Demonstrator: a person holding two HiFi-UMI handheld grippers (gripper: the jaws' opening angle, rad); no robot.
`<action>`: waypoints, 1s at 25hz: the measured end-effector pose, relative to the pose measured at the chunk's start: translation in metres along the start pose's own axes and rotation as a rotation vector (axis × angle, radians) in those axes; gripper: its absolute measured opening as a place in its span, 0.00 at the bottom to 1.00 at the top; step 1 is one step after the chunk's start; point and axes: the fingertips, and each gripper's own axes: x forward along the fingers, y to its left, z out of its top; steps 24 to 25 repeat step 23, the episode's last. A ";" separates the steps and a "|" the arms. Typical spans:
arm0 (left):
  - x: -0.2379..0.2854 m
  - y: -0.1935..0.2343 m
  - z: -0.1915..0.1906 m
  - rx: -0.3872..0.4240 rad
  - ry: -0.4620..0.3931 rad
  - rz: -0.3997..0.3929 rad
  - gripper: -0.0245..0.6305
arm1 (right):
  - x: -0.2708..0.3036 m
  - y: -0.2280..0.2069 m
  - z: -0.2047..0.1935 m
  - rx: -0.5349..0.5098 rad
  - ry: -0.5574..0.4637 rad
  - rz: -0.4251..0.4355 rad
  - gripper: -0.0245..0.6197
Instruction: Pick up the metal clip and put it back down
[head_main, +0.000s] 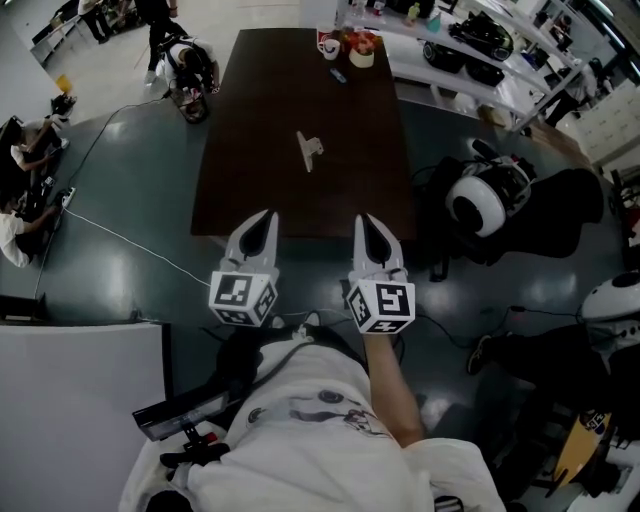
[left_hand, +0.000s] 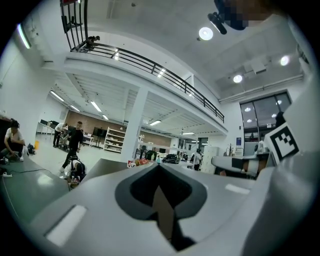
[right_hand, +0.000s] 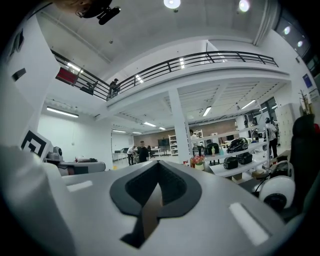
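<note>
My left gripper and right gripper: both clenched, empty.
Both hover at the near edge of the table; the metal clip lies mid-table, well ahead of them, too small to resolve.

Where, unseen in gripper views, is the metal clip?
In the head view, the metal clip lies centrally on the dark table, beyond the left gripper and right gripper.

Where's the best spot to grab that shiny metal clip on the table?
Grip the metal clip across its long, thin body, probably coming straight down from above. It lies alone in the middle of the brown table, pointing away from you, so nothing crowds its left or right side. Its finer shape is too small to tell.
</note>
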 end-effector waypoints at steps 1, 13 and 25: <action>0.000 -0.001 0.000 0.001 0.000 -0.002 0.03 | -0.001 -0.001 0.000 -0.001 -0.002 -0.005 0.04; 0.001 0.001 -0.002 0.002 0.016 -0.001 0.03 | 0.001 0.002 -0.004 -0.007 0.019 0.022 0.04; 0.002 0.003 0.002 0.007 0.020 0.008 0.03 | 0.004 0.004 -0.003 -0.004 0.027 0.042 0.04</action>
